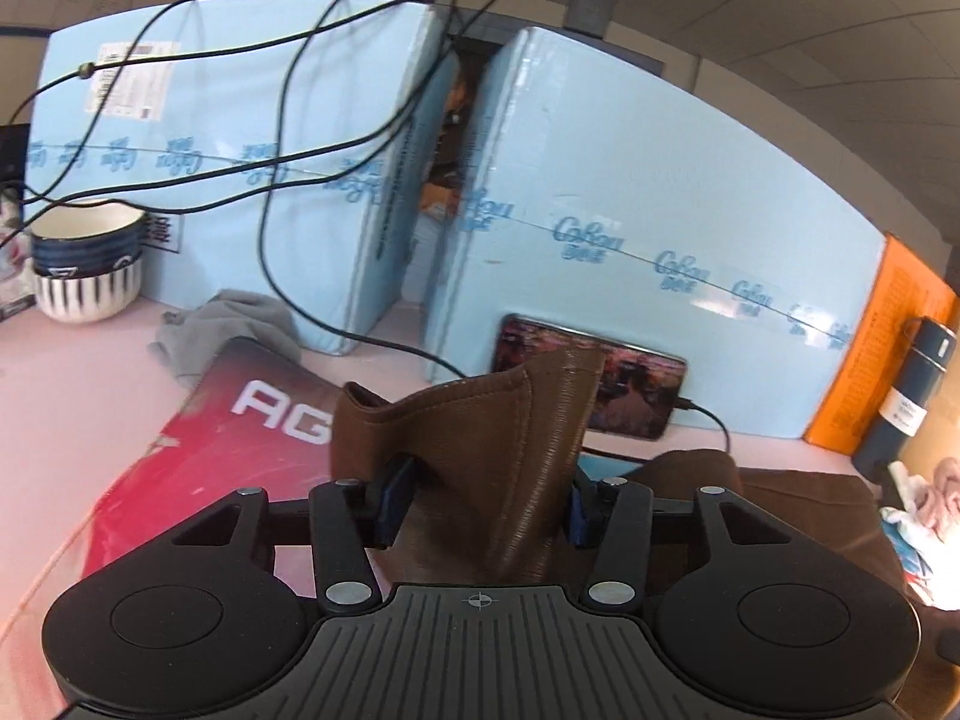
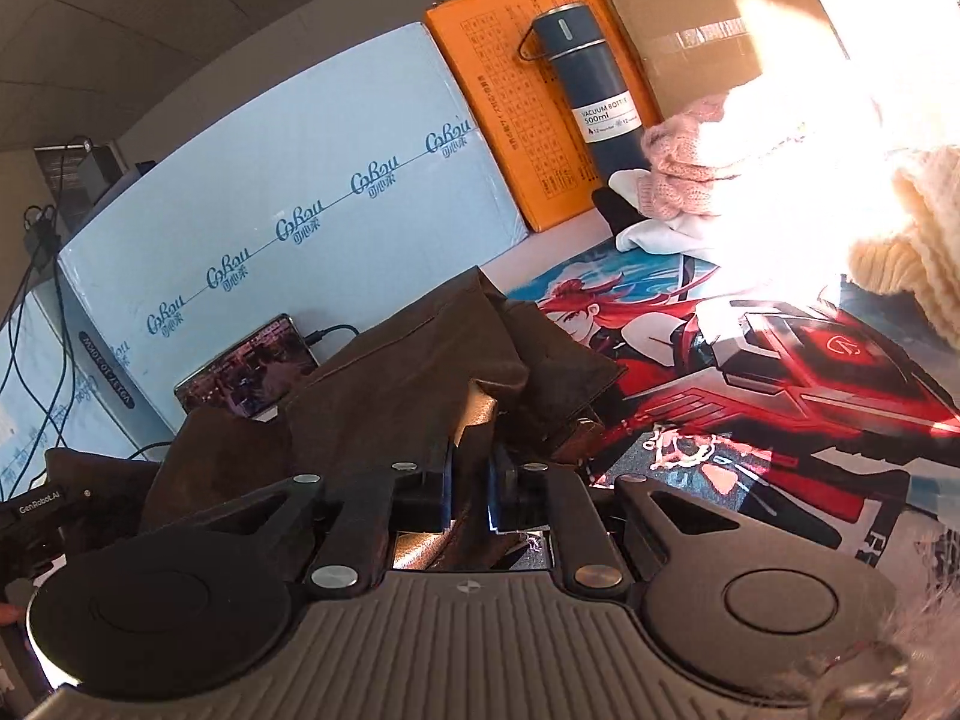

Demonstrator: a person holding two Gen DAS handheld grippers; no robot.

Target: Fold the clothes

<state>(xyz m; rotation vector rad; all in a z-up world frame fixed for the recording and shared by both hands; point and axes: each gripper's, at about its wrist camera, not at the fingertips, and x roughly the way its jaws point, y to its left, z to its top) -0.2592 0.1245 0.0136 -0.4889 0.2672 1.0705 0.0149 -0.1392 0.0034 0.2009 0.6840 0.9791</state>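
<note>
The brown garment [image 1: 480, 456] lies bunched on the printed desk mat [image 1: 198, 450], in front of the phone [image 1: 630, 384] that leans against the blue foam boards [image 1: 630, 192]. In the left wrist view, a ribbed fold of the garment stands up between the fingers of the left gripper [image 1: 483, 501]; the jaws stand fairly wide, and the cloth lies against the right pad while the left pad looks clear of it, so no firm pinch shows. In the right wrist view, the right gripper [image 2: 471, 495] has its jaws narrow, with an edge of the garment passing between the pads; whether they press on it cannot be told. Beyond the garment, to the phone's right, a dark flask [image 2: 591, 90] stands before an orange box [image 2: 510, 120], with pink and cream knitwear [image 2: 678, 174] piled beside it. To the phone's left are stacked bowls [image 1: 87, 264] and a grey cloth [image 1: 228, 330].
</note>
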